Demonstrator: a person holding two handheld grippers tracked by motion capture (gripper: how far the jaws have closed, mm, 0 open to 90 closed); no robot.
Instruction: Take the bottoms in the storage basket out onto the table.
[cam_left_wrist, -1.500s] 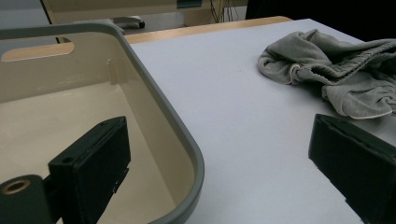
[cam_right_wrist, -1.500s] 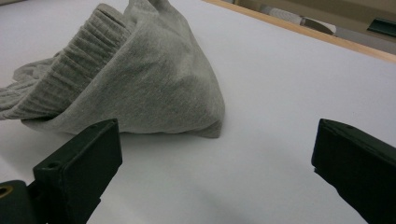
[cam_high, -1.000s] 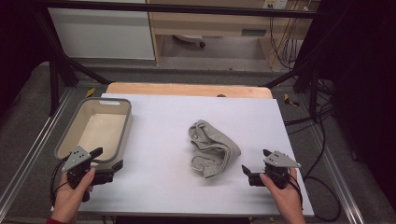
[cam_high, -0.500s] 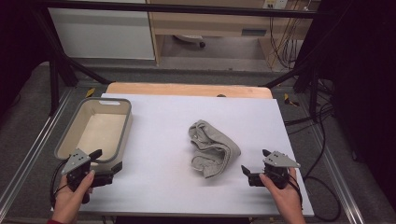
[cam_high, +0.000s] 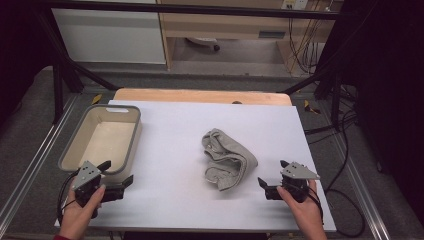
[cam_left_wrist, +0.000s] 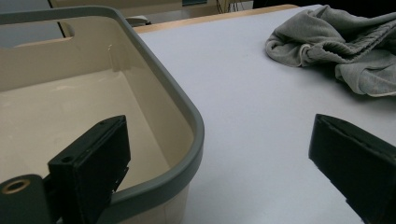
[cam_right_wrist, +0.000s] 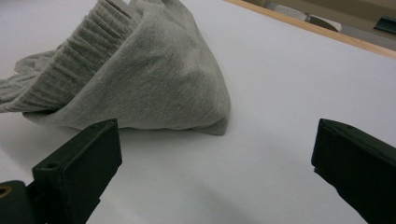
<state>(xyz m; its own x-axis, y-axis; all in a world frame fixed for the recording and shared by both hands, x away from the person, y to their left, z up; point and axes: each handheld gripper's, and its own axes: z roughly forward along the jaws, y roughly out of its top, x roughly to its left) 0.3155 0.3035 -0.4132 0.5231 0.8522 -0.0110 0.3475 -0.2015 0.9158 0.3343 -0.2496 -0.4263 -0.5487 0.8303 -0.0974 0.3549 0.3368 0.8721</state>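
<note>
Looks like a lab or recording workshop, not a home: a white work table (cam_high: 165, 200) on a wooden base, boxed in by a black metal frame (cam_high: 60, 75) and aluminium rails (cam_high: 30, 170) along the sides. Stands on grey carpet floor (cam_high: 30, 100), with bundles of cables (cam_high: 345, 165) trailing off to the right, dark curtains (cam_high: 390, 75) at that side, and plain white and wood cabinets (cam_high: 110, 35) behind.
</note>
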